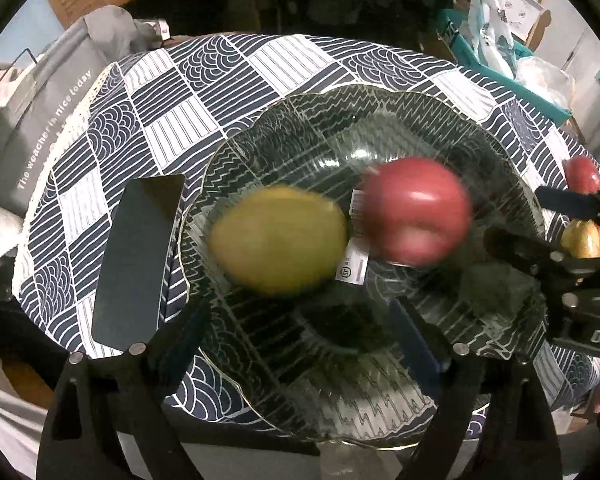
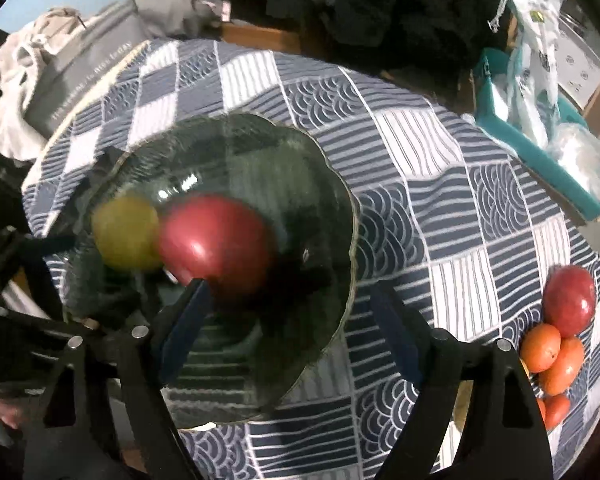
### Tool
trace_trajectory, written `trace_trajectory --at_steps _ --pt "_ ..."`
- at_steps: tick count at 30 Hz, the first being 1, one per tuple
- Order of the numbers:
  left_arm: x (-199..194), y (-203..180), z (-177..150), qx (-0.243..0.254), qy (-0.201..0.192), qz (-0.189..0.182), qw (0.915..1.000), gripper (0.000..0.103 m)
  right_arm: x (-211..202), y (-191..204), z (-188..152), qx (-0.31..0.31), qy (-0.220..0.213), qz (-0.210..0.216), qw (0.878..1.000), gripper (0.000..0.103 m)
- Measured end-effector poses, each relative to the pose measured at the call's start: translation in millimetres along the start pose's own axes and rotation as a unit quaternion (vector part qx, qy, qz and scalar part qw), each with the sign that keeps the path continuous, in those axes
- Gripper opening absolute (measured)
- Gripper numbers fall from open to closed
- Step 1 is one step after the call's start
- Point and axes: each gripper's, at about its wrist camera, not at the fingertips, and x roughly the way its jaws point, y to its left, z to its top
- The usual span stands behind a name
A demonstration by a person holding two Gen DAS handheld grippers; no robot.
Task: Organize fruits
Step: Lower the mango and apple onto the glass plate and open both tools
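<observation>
A clear glass plate lies on the checked tablecloth. A yellow-green fruit and a red apple sit in it side by side, both blurred. My left gripper is open and empty over the plate's near rim. My right gripper is open and empty over the plate's right part, its left finger just below the apple; it also shows at the right edge of the left wrist view. A second red apple and several orange fruits lie on the cloth at the right.
A black phone lies left of the plate. A grey bag and clothes sit beyond the table's left edge. A teal box with plastic bags stands at the far right. A white label shows under the plate.
</observation>
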Motion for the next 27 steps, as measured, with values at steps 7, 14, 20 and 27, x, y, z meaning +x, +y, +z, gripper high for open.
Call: trace_trajectory --at_steps 7,14,20,27 --pt "-11.3 -0.8 2.7 0.000 -0.013 -0.004 0.9999 0.092 -11.0 -11.0 -3.0 0.023 -0.015 0.003 1.000 0.083" --pt "-32.9 -8.8 7.2 0.003 -0.041 -0.012 0.9991 0.092 -47.3 -15.0 1.1 0.038 -0.055 -0.006 0.998 0.083" --pt "-57.7 -21.1 10.8 0.011 -0.063 -0.037 0.9973 0.092 -85.4 -24.6 -1.2 0.051 -0.091 -0.028 0.994 0.083" --pt "-81.7 -41.7 16.2 0.018 -0.087 -0.061 0.9942 0.092 -133.6 -42.7 -11.6 0.071 -0.135 -0.047 0.987 0.083"
